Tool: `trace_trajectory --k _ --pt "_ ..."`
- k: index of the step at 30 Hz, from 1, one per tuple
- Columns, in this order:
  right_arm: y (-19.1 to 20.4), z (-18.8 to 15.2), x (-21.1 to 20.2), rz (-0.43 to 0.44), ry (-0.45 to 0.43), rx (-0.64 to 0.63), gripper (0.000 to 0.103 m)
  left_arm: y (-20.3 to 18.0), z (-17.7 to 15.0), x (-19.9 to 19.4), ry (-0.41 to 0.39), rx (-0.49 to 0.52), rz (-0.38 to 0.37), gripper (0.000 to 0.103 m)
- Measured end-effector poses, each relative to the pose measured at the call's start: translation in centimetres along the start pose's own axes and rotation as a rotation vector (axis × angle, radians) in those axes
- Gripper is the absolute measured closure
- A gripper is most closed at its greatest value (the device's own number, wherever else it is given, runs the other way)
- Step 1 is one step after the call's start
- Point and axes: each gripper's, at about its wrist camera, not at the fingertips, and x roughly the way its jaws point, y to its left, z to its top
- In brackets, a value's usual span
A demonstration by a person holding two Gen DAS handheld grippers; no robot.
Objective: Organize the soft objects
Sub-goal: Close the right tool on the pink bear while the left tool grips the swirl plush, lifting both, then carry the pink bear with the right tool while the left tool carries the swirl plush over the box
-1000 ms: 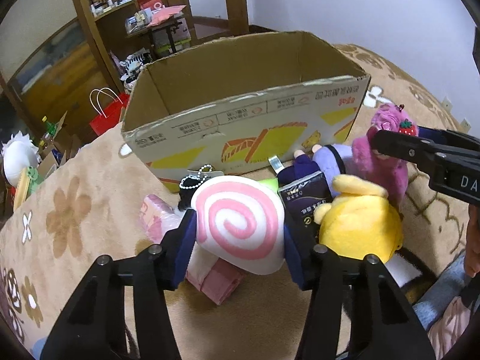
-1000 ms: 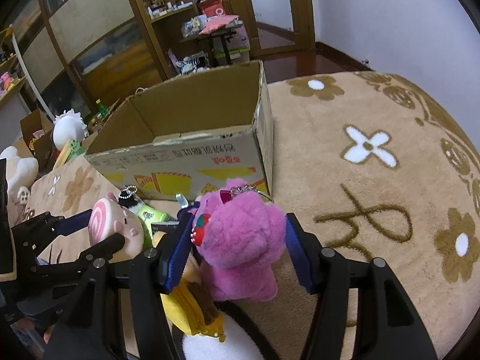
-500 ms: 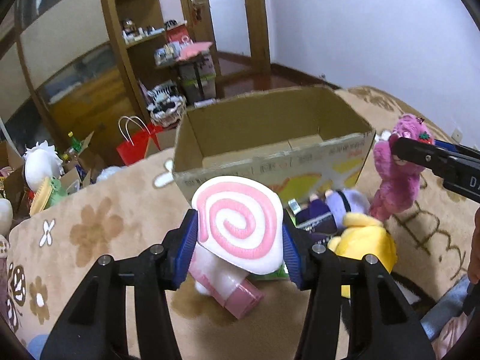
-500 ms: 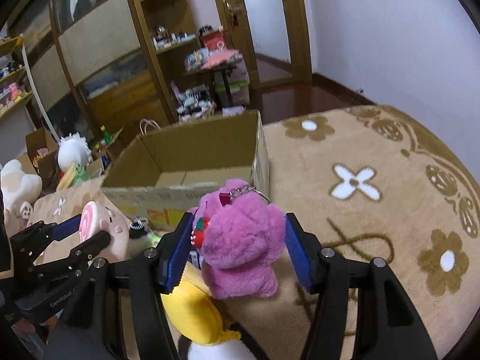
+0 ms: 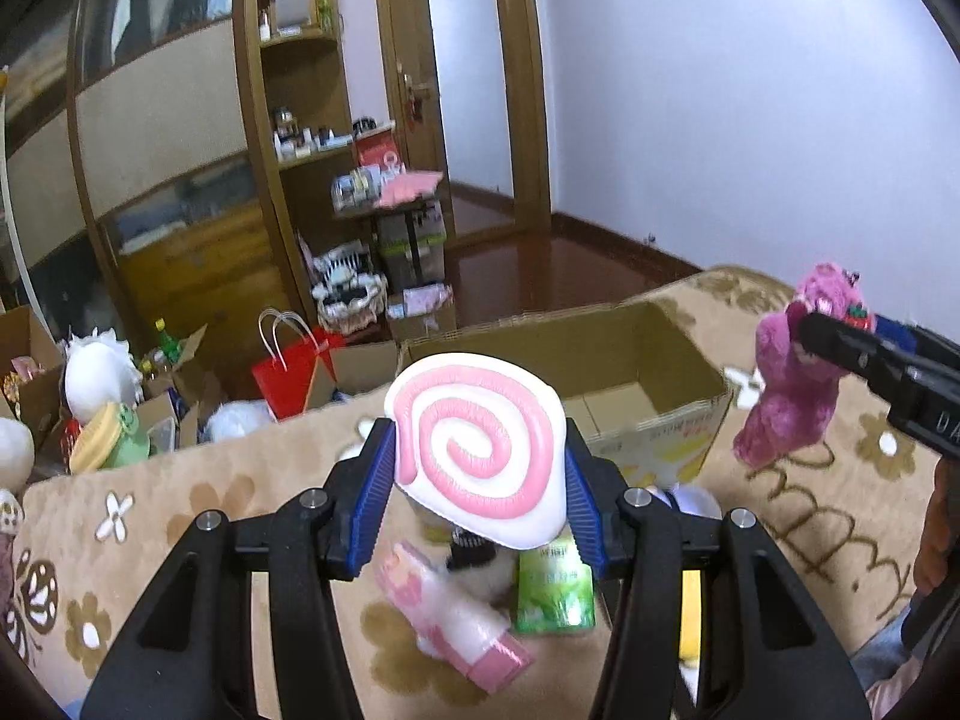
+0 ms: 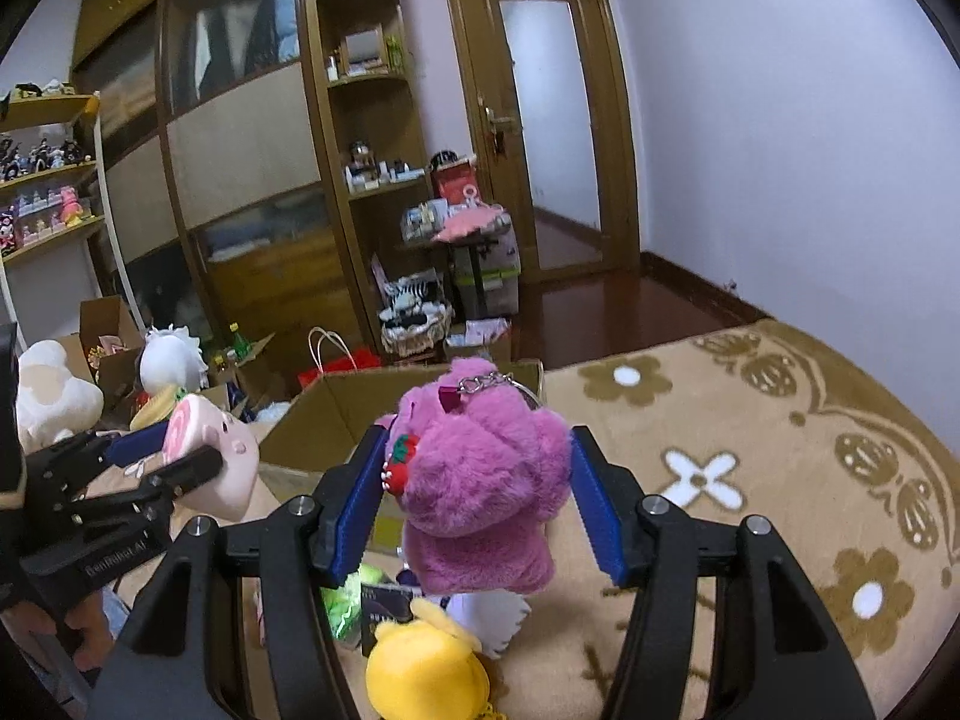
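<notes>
My left gripper [image 5: 477,483] is shut on a soft pink-and-white swirl plush [image 5: 477,459], held in the air in front of the open cardboard box [image 5: 630,387]. My right gripper [image 6: 480,501] is shut on a fluffy purple-pink bear plush [image 6: 480,492] with a strawberry and a key chain. The left wrist view shows that bear [image 5: 792,372] hanging at the right of the box. From the right wrist, the swirl plush [image 6: 210,456] appears at the left, beside the box [image 6: 336,414].
On the beige flowered carpet [image 6: 780,450] below lie a yellow plush [image 6: 426,672], a green packet [image 5: 555,591], a pink packet [image 5: 450,618] and a dark card. Beyond the carpet stand a red bag [image 5: 288,375], more plush toys [image 5: 99,372], boxes, wooden shelves and a door.
Both grippers have risen with their plush toys and tilted up. The box and the pile on the carpet now sit lower and farther off, and more of the room shows.
</notes>
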Motion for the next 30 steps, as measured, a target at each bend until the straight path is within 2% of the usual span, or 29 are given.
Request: trace_trajectory --k 7,12,18,23,30 --pt "0.3 1.7 0.3 -0.004 -0.051 0.018 0.040 0.1 2.6 -0.4 -0.093 0.068 0.020 0.052" --pt "0.6 2.6 1.3 0.001 -0.068 0.017 0.040 0.5 3.9 0.7 -0.111 0.079 0.060 0.052" --pt "1.2 3.5 2.9 0.005 -0.075 -0.023 0.040 1.8 4.6 2.3 -0.119 0.020 0.071 0.052" --pt "1.3 4.4 3.8 -0.008 -0.086 -0.069 0.040 2.8 4.7 3.7 -0.114 0.004 0.056 0.052" --pt "1.8 5.1 5.3 -0.010 -0.083 -0.099 0.040 2.4 4.7 5.0 -0.120 0.034 0.047 0.052"
